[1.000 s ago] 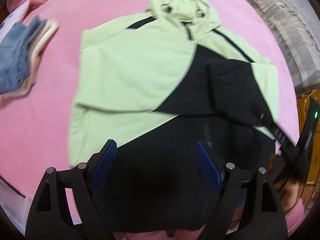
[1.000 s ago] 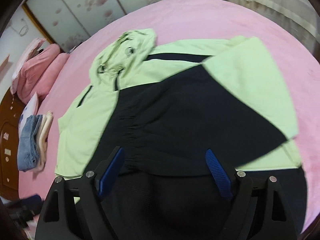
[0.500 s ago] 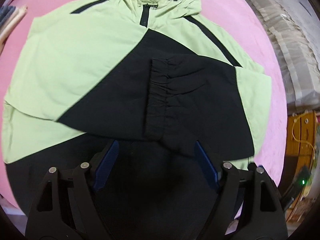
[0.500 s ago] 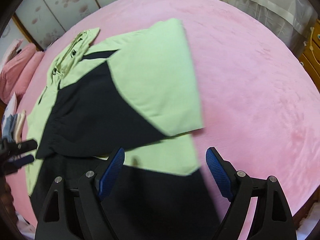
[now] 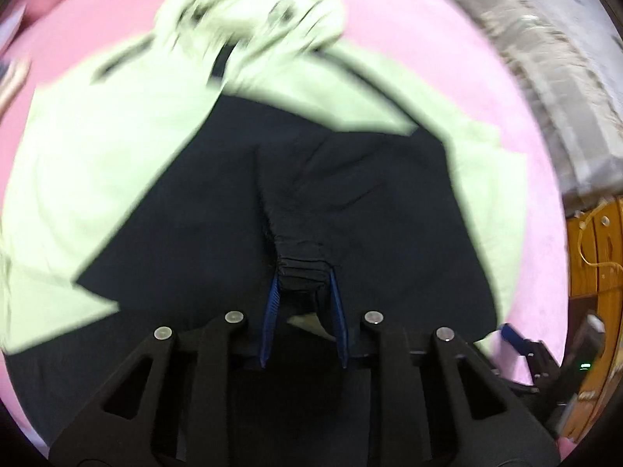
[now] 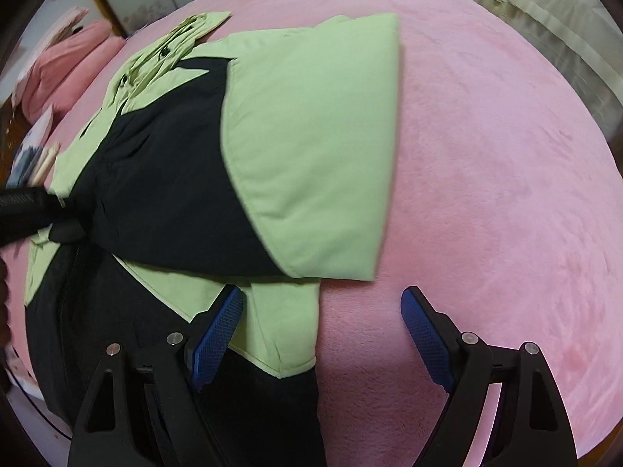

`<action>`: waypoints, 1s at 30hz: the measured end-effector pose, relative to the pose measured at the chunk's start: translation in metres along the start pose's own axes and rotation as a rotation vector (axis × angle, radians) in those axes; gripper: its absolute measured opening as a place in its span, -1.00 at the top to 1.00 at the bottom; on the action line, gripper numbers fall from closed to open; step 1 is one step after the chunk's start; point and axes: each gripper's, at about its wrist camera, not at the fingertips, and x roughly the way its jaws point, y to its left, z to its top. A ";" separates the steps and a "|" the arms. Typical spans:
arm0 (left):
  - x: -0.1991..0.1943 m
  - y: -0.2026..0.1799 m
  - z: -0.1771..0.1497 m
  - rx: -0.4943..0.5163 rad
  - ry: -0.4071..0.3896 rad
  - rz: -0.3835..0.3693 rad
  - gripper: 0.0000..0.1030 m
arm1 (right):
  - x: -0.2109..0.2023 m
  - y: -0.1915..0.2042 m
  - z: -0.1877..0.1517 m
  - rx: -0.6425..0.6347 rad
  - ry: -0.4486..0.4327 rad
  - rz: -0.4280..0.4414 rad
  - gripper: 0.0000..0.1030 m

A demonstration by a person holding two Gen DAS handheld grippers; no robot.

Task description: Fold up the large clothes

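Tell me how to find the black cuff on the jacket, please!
Look at the big pink bed; a green and black jacket lies spread on it. One black sleeve is folded across the jacket's middle. The cuff is the gathered, ribbed band at that sleeve's end, bunched between the closing blue pads of the left gripper, unlike the smooth fabric around it.

Two wrist views, both aimed steeply down at one bed.

The left view is set close above the jacket (image 5: pixel 350 179), looking along its length toward the hood (image 5: pixel 264 11), with the left gripper (image 5: pixel 303 292) at the lower edge. The right view is set near the jacket's right edge, looking across the pink blanket (image 6: pixel 486 155), with the right gripper (image 6: pixel 323 311) framed below. The jacket and blanket are shared by both views.
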 end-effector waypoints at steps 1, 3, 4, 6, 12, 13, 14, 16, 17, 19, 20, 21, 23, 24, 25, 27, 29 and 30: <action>-0.009 -0.006 0.006 0.008 -0.029 -0.015 0.60 | 0.001 -0.001 0.000 -0.005 -0.002 -0.004 -0.67; -0.030 -0.017 0.023 -0.005 -0.112 -0.052 0.61 | 0.003 -0.004 0.000 -0.021 -0.016 -0.009 -0.67; -0.041 -0.021 0.031 -0.021 -0.151 -0.070 0.62 | 0.005 -0.007 0.000 -0.024 -0.021 -0.009 -0.67; -0.064 -0.026 0.049 -0.052 -0.233 -0.120 0.63 | 0.008 -0.012 0.002 -0.023 -0.026 -0.014 -0.67; -0.118 -0.007 0.083 -0.083 -0.401 -0.107 0.63 | 0.015 -0.010 0.013 -0.049 -0.038 -0.060 -0.67; -0.124 0.007 0.086 -0.100 -0.417 -0.100 0.63 | 0.015 -0.012 0.014 -0.052 -0.040 -0.065 -0.67; -0.130 0.019 0.084 -0.118 -0.427 -0.089 0.63 | 0.016 -0.013 0.015 -0.054 -0.045 -0.067 -0.67; -0.131 0.040 0.084 -0.165 -0.427 -0.035 0.63 | 0.019 -0.016 0.017 -0.062 -0.053 -0.071 -0.67; -0.127 0.053 0.082 -0.192 -0.417 0.001 0.63 | 0.019 -0.018 0.017 -0.069 -0.059 -0.072 -0.67; -0.120 0.079 0.078 -0.249 -0.389 0.060 0.63 | 0.020 -0.023 0.018 -0.084 -0.062 -0.074 -0.67; -0.111 0.095 0.075 -0.288 -0.369 0.098 0.63 | 0.020 -0.026 0.017 -0.091 -0.057 -0.069 -0.67; -0.103 0.109 0.069 -0.317 -0.338 0.155 0.63 | 0.021 -0.029 0.017 -0.095 -0.055 -0.065 -0.67; -0.084 0.124 0.062 -0.313 -0.269 0.228 0.63 | 0.022 -0.032 0.020 -0.102 -0.057 -0.055 -0.67; -0.075 0.128 0.058 -0.301 -0.238 0.256 0.63 | 0.021 -0.035 0.020 -0.109 -0.060 -0.050 -0.67; -0.069 0.134 0.052 -0.294 -0.224 0.265 0.63 | 0.020 -0.037 0.021 -0.120 -0.066 -0.045 -0.67; -0.056 0.140 0.041 -0.283 -0.188 0.271 0.63 | 0.015 -0.033 0.019 -0.156 -0.091 -0.030 -0.67; -0.045 0.139 0.035 -0.266 -0.153 0.287 0.63 | 0.007 -0.025 0.023 -0.199 -0.124 -0.017 -0.67; -0.045 0.136 0.029 -0.263 -0.150 0.291 0.63 | 0.003 -0.022 0.026 -0.229 -0.134 -0.009 -0.67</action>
